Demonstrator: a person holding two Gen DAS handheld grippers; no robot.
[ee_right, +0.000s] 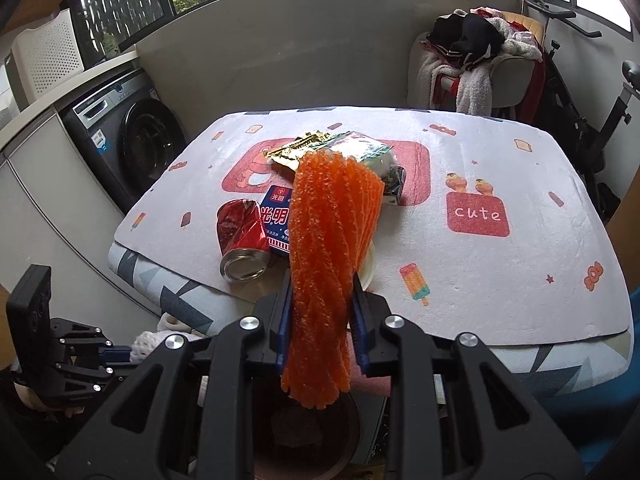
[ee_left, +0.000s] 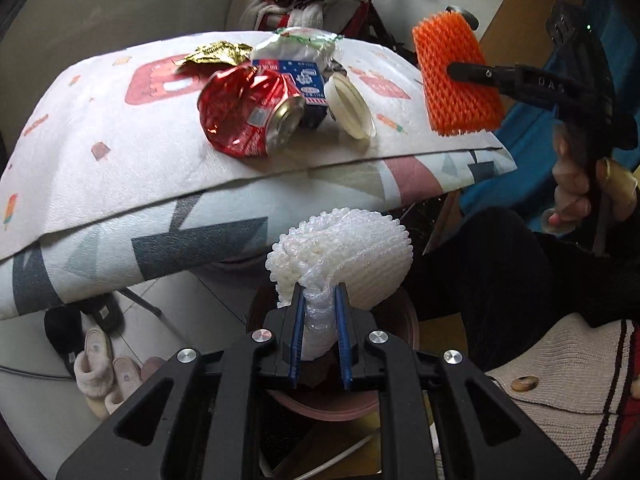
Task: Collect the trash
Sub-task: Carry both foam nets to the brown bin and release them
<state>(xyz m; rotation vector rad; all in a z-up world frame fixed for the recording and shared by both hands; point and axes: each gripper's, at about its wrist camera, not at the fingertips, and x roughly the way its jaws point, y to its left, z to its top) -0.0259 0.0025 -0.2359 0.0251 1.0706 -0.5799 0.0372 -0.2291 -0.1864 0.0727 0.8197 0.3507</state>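
My left gripper [ee_left: 320,292] is shut on a white foam net [ee_left: 344,248], which it holds above a round brown bin [ee_left: 332,404] below the table's front edge. The right gripper [ee_right: 321,280] is shut on an orange foam net [ee_right: 332,220], also over the bin [ee_right: 308,428]. On the patterned table cloth [ee_right: 500,280] lie a crushed red can [ee_left: 248,112], a blue milk carton [ee_left: 306,82], a white lid [ee_left: 350,104], a gold wrapper [ee_left: 216,54] and a green-white wrapper [ee_left: 300,42]. The left wrist view shows the right gripper [ee_left: 460,70] with the orange net [ee_left: 456,76] at upper right.
A washing machine [ee_right: 132,148] stands left of the table. A chair piled with clothes [ee_right: 480,60] and an exercise bike [ee_right: 592,120] stand behind it. Slippers [ee_left: 100,368] lie on the floor under the table. A person's hand [ee_left: 572,196] holds the right gripper's handle.
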